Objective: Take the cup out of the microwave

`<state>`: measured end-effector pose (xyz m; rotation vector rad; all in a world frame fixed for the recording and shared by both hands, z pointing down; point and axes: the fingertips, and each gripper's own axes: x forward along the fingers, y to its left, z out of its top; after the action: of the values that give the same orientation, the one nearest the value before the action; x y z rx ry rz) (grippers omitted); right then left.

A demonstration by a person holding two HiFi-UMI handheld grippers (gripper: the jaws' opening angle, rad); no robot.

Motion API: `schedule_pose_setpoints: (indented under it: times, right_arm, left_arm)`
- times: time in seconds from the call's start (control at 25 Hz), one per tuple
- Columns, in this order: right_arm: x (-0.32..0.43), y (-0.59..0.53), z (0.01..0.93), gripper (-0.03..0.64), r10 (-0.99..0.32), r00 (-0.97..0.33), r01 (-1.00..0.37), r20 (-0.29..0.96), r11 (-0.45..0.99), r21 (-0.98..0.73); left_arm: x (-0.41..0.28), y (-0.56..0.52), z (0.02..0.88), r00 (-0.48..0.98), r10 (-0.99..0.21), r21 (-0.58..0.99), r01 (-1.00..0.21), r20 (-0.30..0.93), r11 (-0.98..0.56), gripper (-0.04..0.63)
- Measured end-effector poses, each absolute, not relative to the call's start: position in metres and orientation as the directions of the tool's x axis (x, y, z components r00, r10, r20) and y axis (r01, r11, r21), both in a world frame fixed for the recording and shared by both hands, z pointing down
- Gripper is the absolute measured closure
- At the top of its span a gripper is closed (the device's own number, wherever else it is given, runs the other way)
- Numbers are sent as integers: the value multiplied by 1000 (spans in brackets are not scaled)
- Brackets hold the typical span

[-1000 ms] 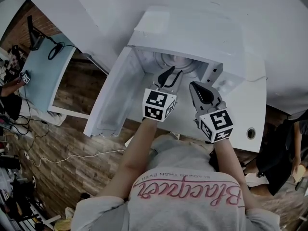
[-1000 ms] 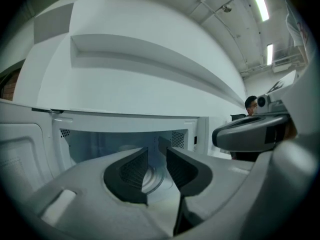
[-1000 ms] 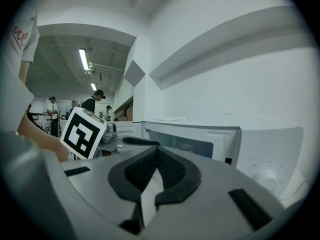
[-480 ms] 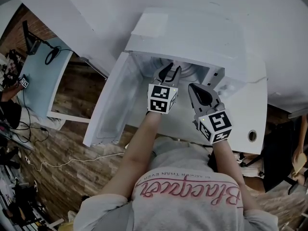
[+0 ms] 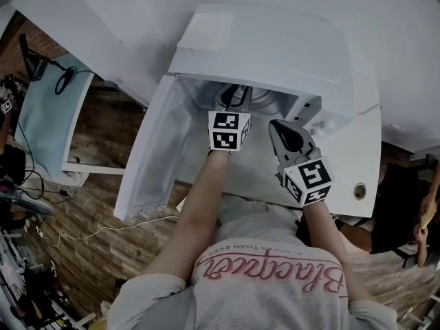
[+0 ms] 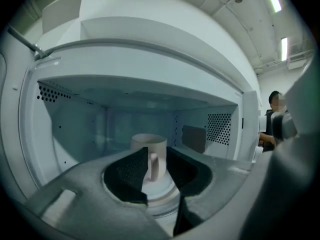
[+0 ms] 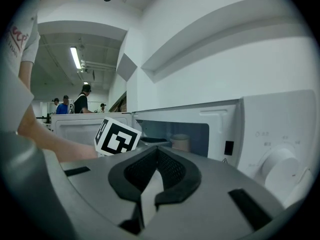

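A white cup (image 6: 149, 155) stands on the turntable inside the open white microwave (image 5: 275, 47), its handle turned toward the left gripper view. My left gripper (image 6: 154, 168) is open just inside the cavity, with the handle framed between its dark pads, apart from them. From the head, the left gripper (image 5: 237, 96) reaches into the cavity behind its marker cube (image 5: 229, 130). My right gripper (image 5: 280, 130) hangs outside the front of the microwave, jaws together and empty. In the right gripper view the cup (image 7: 180, 142) shows past the right gripper (image 7: 157, 151).
The microwave door (image 5: 155, 150) swings open to the left. The control dial (image 7: 280, 166) sits at the right of the cavity. A pale blue desk (image 5: 48, 108) stands far left over the wooden floor. People (image 7: 82, 101) stand in the background.
My left gripper has moved forward, from in front of the opening into the cavity toward the cup. The right gripper has stayed about where it was.
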<state>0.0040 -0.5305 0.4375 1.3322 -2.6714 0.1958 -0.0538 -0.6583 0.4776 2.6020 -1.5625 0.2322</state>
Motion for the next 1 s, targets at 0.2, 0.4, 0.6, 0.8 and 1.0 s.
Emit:
schedule_pose_setpoints:
  times: [0.2,0.4,0.6,0.8,1.0]
  right_arm:
    - [3,-530,449,606,-774,-593,-800,222,597,-54]
    - [1,-533,453,605,-774,-588,-804,237,592,-60]
    - [2,-533,458,606,-775,-580,-809,251,585,-63]
    - [3,-530,461,606,-774,-576,-811,264,582,-60]
    - [7,-528,462,606,-781,-564,-819,268,570,-63]
  left_arm:
    - [-53,-670,486,465,-865,14,-882,188,-471,477]
    - [-53,-678,489,462,-865,20,-884,195,-467,479]
    - [-50,-680,492,452,-867,-10,-886,209,-464,488]
    - [-53,-683,493,414,-883,-47,-900,222,-434,531]
    - [-56,-686,493,389,-890,-47,-911,236,-411,541]
